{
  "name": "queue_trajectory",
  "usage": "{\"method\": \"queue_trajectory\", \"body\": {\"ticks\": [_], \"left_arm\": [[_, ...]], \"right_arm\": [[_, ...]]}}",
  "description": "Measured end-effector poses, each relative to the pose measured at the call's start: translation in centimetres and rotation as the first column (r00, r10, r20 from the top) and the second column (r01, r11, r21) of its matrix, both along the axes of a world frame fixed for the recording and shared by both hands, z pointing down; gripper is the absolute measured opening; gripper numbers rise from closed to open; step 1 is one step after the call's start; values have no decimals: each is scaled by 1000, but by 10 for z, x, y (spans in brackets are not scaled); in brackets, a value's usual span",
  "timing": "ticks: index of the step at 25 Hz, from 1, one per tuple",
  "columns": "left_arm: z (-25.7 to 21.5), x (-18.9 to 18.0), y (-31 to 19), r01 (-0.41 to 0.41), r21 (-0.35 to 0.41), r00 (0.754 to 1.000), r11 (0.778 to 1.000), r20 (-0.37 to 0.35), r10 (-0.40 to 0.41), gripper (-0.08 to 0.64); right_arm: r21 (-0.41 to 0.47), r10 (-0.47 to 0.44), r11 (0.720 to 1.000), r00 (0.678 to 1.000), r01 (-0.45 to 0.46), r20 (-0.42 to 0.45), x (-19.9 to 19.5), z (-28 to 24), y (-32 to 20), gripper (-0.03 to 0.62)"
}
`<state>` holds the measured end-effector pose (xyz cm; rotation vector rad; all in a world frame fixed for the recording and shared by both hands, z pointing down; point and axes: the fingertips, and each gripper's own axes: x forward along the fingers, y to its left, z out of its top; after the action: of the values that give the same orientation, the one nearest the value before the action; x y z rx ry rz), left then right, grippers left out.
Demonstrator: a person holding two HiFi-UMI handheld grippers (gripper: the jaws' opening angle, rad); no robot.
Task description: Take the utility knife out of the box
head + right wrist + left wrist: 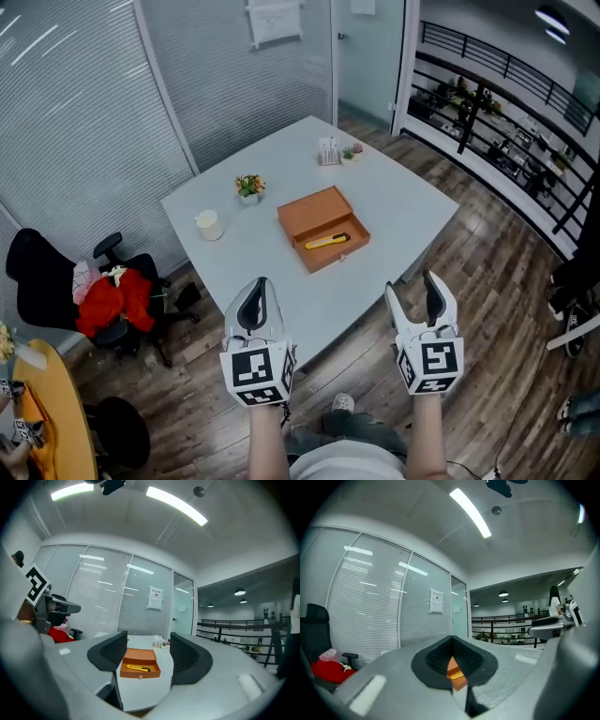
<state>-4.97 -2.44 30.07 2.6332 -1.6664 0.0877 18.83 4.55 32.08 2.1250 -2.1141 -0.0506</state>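
Note:
An open orange box lies on the white table, with its lid folded back. A yellow utility knife rests inside the box; it also shows in the right gripper view. My left gripper hovers at the table's near edge, its jaws shut with nothing between them; a sliver of the box shows past them. My right gripper is held off the near edge with its jaws open and empty, and it faces the box.
On the table stand a small flower pot, a white cup, a card holder and a tiny plant. An office chair with red cloth stands to the left. Glass walls with blinds are behind, a railing at right.

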Motion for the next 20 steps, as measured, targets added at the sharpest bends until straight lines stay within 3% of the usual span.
{"method": "queue_trajectory", "body": {"ticks": [8, 20], "left_arm": [[7, 30, -25, 49, -2, 998, 999, 33, -49, 0], [32, 37, -65, 112, -52, 992, 992, 68, -109, 0]], "right_arm": [[-6, -40, 999, 999, 40, 25, 41, 12, -47, 304], [-66, -98, 993, 994, 101, 40, 50, 40, -95, 304]]}}
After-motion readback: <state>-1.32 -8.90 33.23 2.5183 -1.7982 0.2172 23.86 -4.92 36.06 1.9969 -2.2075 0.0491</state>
